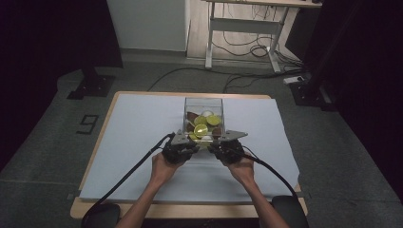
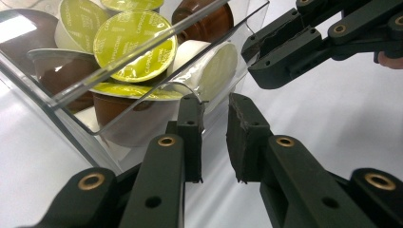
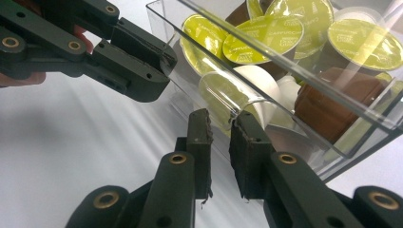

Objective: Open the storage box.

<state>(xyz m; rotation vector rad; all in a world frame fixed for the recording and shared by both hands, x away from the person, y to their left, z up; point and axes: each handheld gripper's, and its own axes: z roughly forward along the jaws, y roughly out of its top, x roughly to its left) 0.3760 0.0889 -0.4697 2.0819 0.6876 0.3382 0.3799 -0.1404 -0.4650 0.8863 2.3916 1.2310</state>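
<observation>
White paper covers the table [image 1: 138, 142]; at twelve o'clock from my hands sits a clear box [image 1: 203, 105] of coffee pods [image 1: 201, 129]. My left gripper [image 2: 215, 110] and right gripper [image 3: 223, 121] pinch its near wall, seemingly to steady it.

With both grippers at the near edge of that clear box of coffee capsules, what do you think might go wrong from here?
1. The box looks tipped, its near wall raised; the capsules could slide or spill if it tips further.
2. The left gripper and the right gripper each seem to pinch only the thin wall edge, so the smooth plastic may slip out.
3. The two grippers sit close together on that wall and might bump.
</observation>
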